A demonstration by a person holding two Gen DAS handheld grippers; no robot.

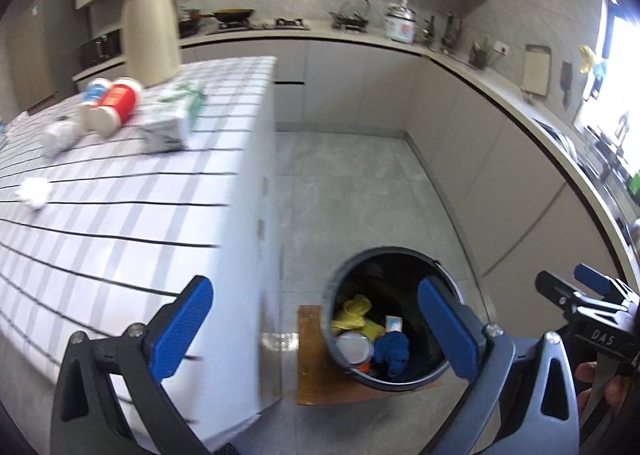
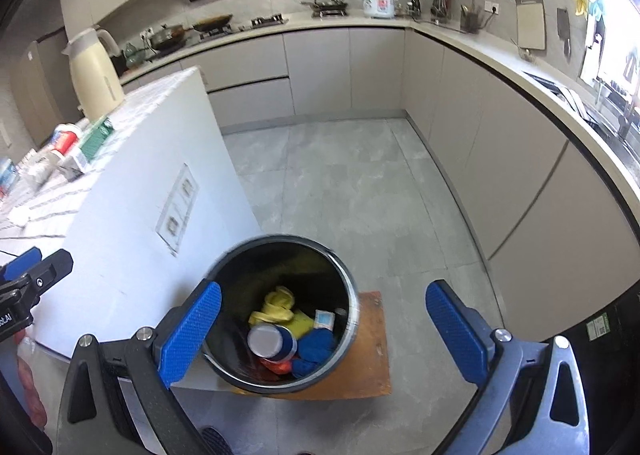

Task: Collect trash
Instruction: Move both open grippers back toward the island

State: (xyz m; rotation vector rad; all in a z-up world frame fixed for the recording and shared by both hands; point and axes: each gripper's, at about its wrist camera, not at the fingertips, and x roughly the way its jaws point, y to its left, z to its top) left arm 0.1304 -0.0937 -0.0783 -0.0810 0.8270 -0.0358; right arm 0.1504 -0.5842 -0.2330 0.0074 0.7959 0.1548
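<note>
The left gripper (image 1: 316, 319) hangs just off the table's (image 1: 120, 215) right-hand edge, its blue pads spread wide with nothing between them; the right gripper (image 2: 324, 323) hovers over the trash bin (image 2: 352, 295), its pads likewise apart and empty. The bin stands on a wooden board (image 2: 372, 367) on the floor, close against the table's side, and already holds a can (image 2: 266, 339), a yellow glove (image 2: 276, 305), a blue rag (image 2: 316, 347) and a small packet (image 2: 324, 319).

The remaining trash lies up on the checked tablecloth, ahead and to the left of the left gripper: a crumpled paper ball (image 1: 34, 193) near the left edge; further in, a green-and-white carton (image 1: 172, 119) on its side, its long axis running away toward the far edge; beside it a red-and-white cup (image 1: 114, 107), a blue-and-white cup (image 1: 94, 91) and a clear plastic bottle (image 1: 58, 135), all toppled, in front of the cream thermos jug (image 1: 150, 29) at the far corner.

The left gripper is plainly nearer; by my reading the next pick is its to make, swinging left over the edge and squaring its pads across the short side of whichever piece it takes.
</note>
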